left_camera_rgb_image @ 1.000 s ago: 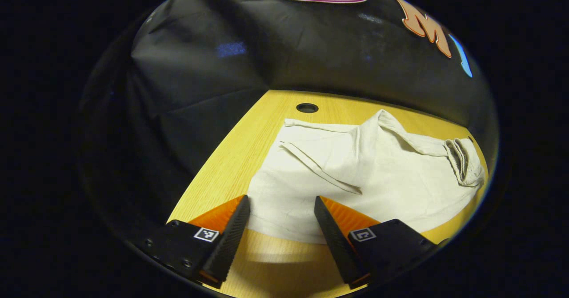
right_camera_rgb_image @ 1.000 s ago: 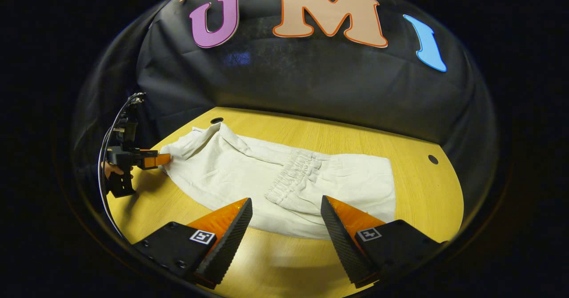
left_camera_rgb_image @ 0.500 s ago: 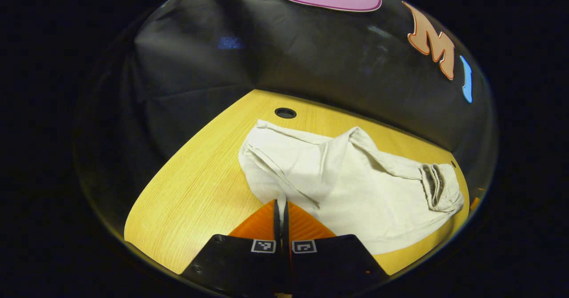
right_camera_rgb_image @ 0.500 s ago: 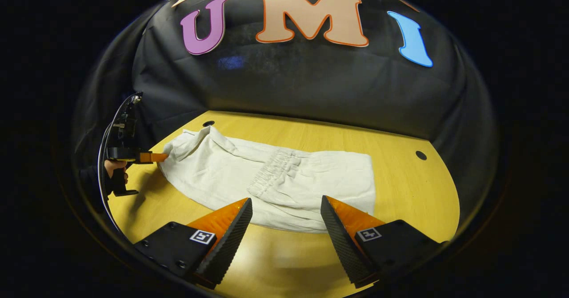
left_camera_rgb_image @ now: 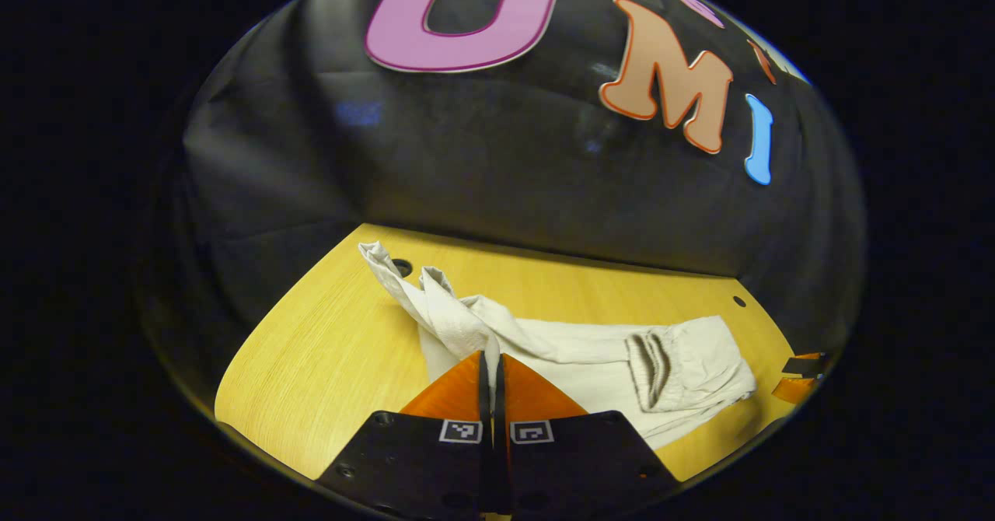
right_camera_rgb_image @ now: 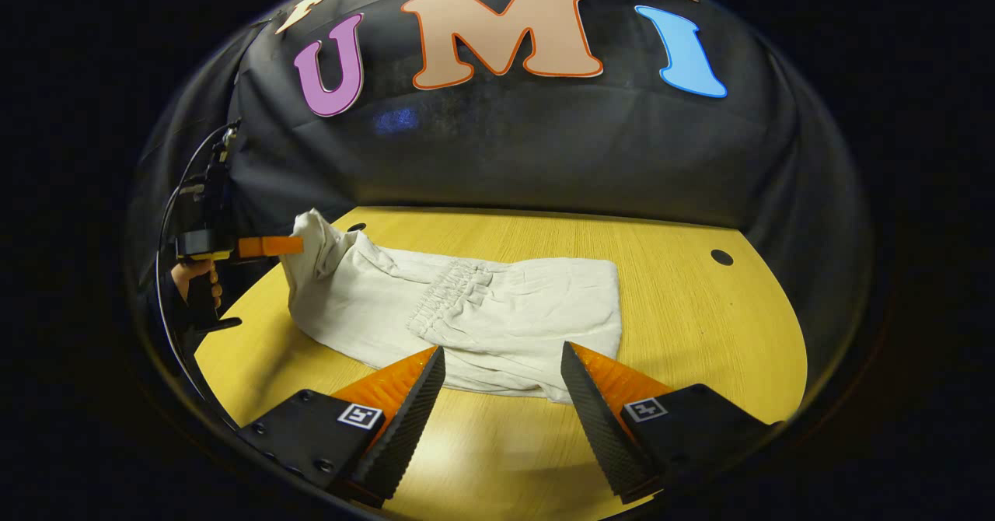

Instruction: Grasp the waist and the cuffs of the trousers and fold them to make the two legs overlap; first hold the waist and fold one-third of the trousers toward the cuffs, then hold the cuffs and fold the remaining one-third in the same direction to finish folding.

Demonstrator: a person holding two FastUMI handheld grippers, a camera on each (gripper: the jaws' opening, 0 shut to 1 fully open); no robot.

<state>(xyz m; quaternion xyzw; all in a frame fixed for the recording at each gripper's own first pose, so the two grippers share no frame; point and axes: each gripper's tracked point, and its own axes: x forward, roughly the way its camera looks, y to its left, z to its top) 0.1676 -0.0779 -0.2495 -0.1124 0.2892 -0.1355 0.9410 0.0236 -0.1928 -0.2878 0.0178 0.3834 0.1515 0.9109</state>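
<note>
Cream trousers (right_camera_rgb_image: 482, 319) lie on a yellow wooden table (right_camera_rgb_image: 699, 326) before the black cloth wall (right_camera_rgb_image: 505, 148). The left gripper (left_camera_rgb_image: 491, 365) pinches their raised cuff end; the right gripper (right_camera_rgb_image: 501, 385) hovers wide open, holding nothing.

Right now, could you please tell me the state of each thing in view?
trousers: partly folded on the table, cuff end lifted.
waist: lying folded over the legs.
left gripper: shut on the cuff end.
right gripper: open, holding nothing.
</note>
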